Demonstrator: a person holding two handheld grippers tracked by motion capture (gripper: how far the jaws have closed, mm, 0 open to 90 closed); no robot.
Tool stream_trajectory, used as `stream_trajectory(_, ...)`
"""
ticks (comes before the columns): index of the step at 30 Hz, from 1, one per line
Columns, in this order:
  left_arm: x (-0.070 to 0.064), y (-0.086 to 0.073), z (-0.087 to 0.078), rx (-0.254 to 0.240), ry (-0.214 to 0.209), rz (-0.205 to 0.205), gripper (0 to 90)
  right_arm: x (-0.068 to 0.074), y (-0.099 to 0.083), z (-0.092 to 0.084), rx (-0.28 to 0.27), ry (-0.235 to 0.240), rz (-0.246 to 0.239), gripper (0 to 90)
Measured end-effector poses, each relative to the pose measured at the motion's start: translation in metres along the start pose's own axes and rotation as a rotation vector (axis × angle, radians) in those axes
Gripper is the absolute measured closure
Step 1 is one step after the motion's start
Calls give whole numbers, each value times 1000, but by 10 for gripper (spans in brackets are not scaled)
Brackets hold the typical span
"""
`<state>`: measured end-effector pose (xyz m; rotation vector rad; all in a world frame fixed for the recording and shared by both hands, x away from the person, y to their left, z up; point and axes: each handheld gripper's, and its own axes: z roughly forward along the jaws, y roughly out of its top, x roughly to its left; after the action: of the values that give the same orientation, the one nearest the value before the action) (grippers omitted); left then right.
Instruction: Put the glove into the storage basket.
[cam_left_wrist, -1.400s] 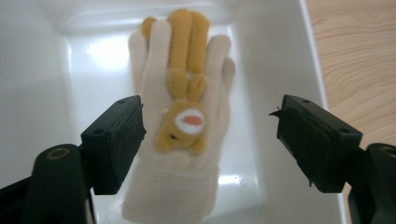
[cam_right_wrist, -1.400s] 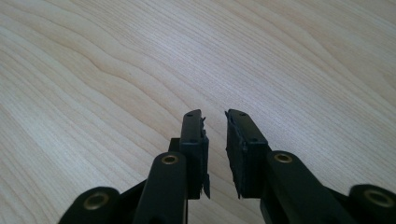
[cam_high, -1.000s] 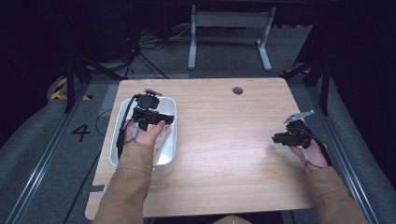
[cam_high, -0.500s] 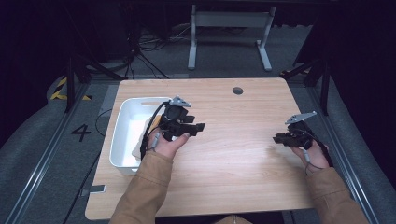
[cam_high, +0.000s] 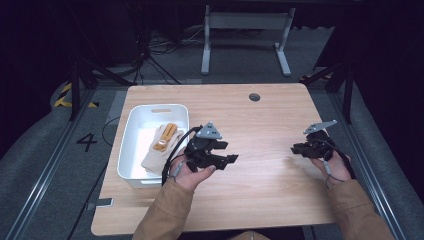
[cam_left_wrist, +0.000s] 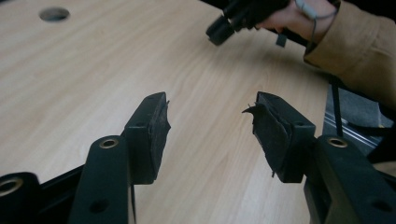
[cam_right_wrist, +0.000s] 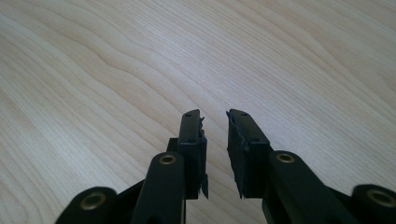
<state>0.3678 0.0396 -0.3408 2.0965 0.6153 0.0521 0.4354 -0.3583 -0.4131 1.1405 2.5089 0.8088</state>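
A: Where's the glove (cam_high: 161, 146)?

B: Seen lying in the white bin (cam_high: 131, 145), left-centre of the high view, w/ an orange patch on its upper part. It is touched by neither gripper.

A: Left gripper (cam_high: 231, 159)?

B: Held just right of the bin, over bare counter (cam_high: 270, 130), near frame centre. In the left gripper view (cam_left_wrist: 210, 123) the jaws are seen apart, nothing between them, only wood grain beyond. The gap has just been widened a bit after a narrowing.

A: Right gripper (cam_high: 294, 148)?

B: Held at the right of the high view, well apart from the bin. In its own view (cam_right_wrist: 215, 140) the jaws are seen nearly together, a narrow slit left, nothing clamped. Its tip is also caught at the top of the left gripper view (cam_left_wrist: 219, 32).
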Motion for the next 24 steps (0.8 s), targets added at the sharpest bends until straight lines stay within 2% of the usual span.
stream_trajectory(1, 2, -3, 3, 24, -12, -7, 458, 1, 0, 0, 2, 4, 0, 759)
stream_trajectory(2, 4, -7, 5, 39, -6, -10, 453, 1, 0, 1, 0, 12, -4, 759)
stream_trajectory(3, 5, -9, 5, 40, -3, -10, 452, 2, 1, 2, 0, 13, -6, 759)
stream_trajectory(6, 6, -14, 8, 29, -28, -15, 448, 4, 2, 3, 1, 12, -21, 758)
stream_trajectory(10, 1, -16, 17, 40, -13, 14, 447, 3, 2, 3, -1, 16, -21, 758)
stream_trajectory(13, -3, -20, 26, 49, -8, 10, 448, 4, 1, 3, 1, 18, -20, 757)
stream_trajectory(17, -7, -25, 41, 89, 44, -3, 449, 4, 1, 4, 3, 23, -25, 756)
stream_trajectory(18, -9, -27, 45, 86, 67, 2, 449, 4, 1, 5, 3, 24, -25, 756)
stream_trajectory(20, -10, -31, 51, 75, 87, -4, 448, 3, 1, 5, 2, 25, -28, 755)
stream_trajectory(24, -11, -39, 59, 35, 100, -32, 444, 3, 1, 6, 5, 27, -24, 755)
